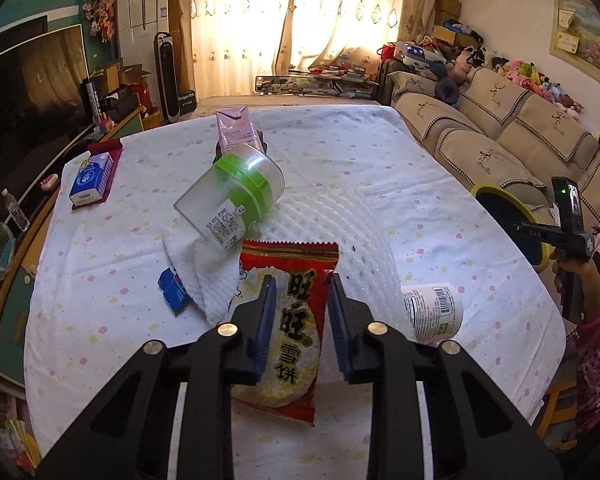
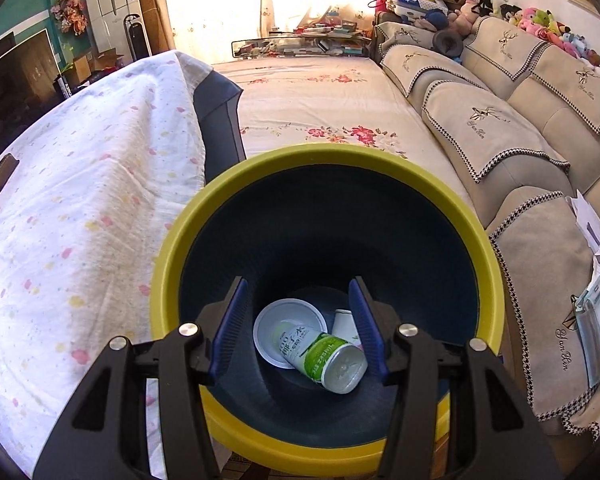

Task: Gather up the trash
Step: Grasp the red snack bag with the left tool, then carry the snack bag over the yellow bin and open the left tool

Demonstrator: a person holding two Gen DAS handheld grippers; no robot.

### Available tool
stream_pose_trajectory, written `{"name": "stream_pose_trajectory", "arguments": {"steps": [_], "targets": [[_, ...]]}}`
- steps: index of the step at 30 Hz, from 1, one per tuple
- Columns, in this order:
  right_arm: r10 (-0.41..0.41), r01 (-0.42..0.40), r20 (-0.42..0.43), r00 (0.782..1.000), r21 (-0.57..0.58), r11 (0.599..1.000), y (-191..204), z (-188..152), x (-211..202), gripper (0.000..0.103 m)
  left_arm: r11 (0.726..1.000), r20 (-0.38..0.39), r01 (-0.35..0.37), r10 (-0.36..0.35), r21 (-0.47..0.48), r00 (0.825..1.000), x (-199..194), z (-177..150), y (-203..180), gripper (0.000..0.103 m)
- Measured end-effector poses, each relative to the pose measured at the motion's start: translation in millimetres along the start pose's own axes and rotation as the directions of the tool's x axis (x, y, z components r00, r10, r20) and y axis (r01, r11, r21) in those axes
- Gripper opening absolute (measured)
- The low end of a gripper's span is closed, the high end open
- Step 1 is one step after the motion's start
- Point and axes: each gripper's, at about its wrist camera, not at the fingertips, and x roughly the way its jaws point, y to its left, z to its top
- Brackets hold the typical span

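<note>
Left wrist: the left hand-held gripper (image 1: pixel 302 320) hangs open, empty, astride the red snack bag (image 1: pixel 288 320) on the desk (image 1: pixel 440 184) — its slick film could slip out.

Right wrist: the right hand-held gripper (image 2: pixel 300 328) is open, empty, over the yellow-rimmed bin (image 2: pixel 488 280) — can (image 2: pixel 324 356) inside.

Snack bag (image 1: pixel 288 320): on the surface (image 1: pixel 440 216), nearest the left hand-held gripper (image 1: pixel 302 312), its fingers either side of it.
Paper towel (image 1: pixel 208 276): left of the bag, touching it.
Jar (image 1: pixel 232 196): tilted, behind the bag, resting on the paper towel.
Carton (image 1: pixel 234 130): behind the jar.
Small wrapper (image 1: pixel 173 290): left of the paper towel.
Tissue pack (image 1: pixel 91 178): far left on the surface.
Bottle (image 1: pixel 432 314): lying right of the bag.
Bin (image 2: pixel 488 264): on the floor between surface and sofa (image 2: pixel 500 128), below the right hand-held gripper (image 2: pixel 300 320).
Can (image 2: pixel 324 354): in the bin, lying over a lid (image 2: pixel 268 322).
</note>
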Motion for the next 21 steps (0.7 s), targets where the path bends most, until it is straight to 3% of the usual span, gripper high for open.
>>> {"name": "stream_pose_trajectory", "arguments": {"steps": [5,11,16,21], "targets": [[0.011,-0.011,0.011,1.000,0.005,1.000,0,-1,-6,0.050,0.999,0.054,-0.039,0.038,0.017,0.998,-22,2,1,0.009],[0.020,-0.020,0.038,0.999,0.022,1.000,-2,-1,-18,0.050,0.997,0.130,-0.045,0.036,0.067,0.991,-61,14,-10,0.008],[0.021,-0.024,0.082,0.996,0.035,0.999,-7,-1,-36,0.051,0.990,0.170,0.009,-0.032,0.138,0.985,-81,28,-38,0.008],[0.017,-0.023,0.124,0.992,0.048,0.999,-17,-5,-54,0.053,0.968,0.169,0.093,-0.134,0.232,0.976,-71,53,-84,0.008]]}}
